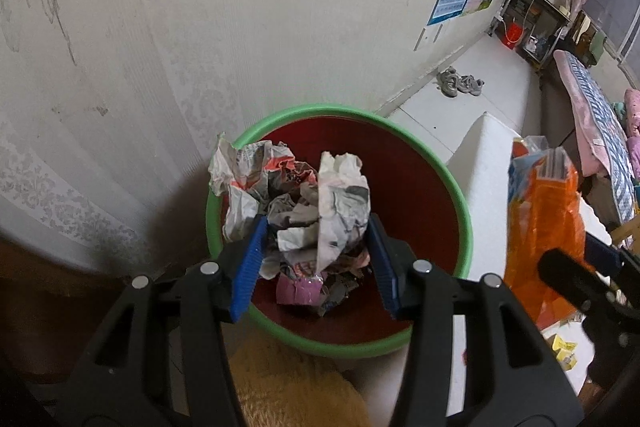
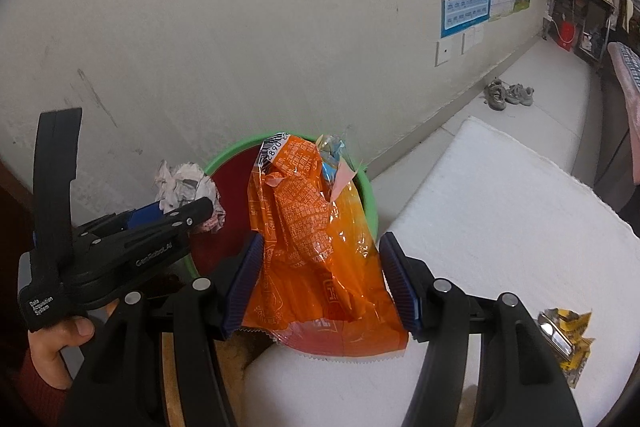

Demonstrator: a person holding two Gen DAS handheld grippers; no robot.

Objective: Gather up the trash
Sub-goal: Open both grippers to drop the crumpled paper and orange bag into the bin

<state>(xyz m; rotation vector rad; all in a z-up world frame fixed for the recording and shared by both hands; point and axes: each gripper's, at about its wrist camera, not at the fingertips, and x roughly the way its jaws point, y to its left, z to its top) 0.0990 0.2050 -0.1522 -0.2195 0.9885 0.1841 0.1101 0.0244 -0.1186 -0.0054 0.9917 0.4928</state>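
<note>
A bin with a green rim (image 1: pixel 460 195) and red inside stands against the wall, partly filled with crumpled paper and wrappers. My left gripper (image 1: pixel 316 227) is shut on a crumpled newspaper wad (image 1: pixel 340 203) and holds it over the bin. My right gripper (image 2: pixel 320 247) is shut on an orange plastic snack bag (image 2: pixel 316 239), held upright at the bin's right side; the bag also shows in the left wrist view (image 1: pixel 540 219). The bin rim (image 2: pixel 236 151) and the left gripper with its paper wad (image 2: pixel 188 187) show in the right wrist view.
A white mat (image 2: pixel 500 227) lies right of the bin, with a yellow wrapper (image 2: pixel 568 335) on it. A pair of shoes (image 1: pixel 460 85) sits by the wall farther off. A bed (image 1: pixel 592 115) and shelves (image 1: pixel 532 15) stand at the far right.
</note>
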